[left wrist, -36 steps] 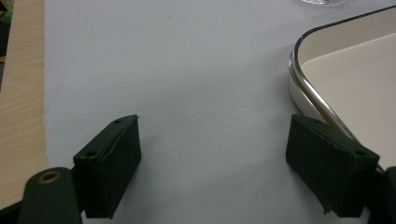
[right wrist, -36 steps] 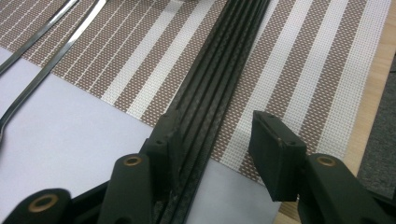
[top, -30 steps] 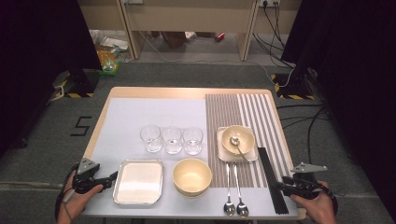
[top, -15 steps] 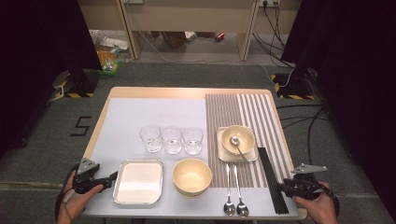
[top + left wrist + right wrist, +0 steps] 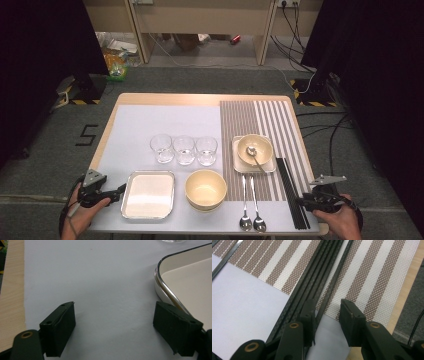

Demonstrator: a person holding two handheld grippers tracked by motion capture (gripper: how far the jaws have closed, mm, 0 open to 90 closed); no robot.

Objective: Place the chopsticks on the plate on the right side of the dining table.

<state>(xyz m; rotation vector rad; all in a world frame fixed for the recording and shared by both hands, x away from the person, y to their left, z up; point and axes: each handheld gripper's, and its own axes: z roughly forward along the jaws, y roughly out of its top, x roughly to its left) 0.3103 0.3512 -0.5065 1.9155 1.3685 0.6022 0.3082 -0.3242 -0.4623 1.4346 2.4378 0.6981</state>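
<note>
My right gripper (image 5: 327,317) has just been closing, jaws apart astride 1 black chopstick (image 5: 329,287) lying on the striped mat (image 5: 372,272); whether a pad touches it, I can't tell. My left gripper (image 5: 113,327) gapes beside the tray (image 5: 160,282).
</note>
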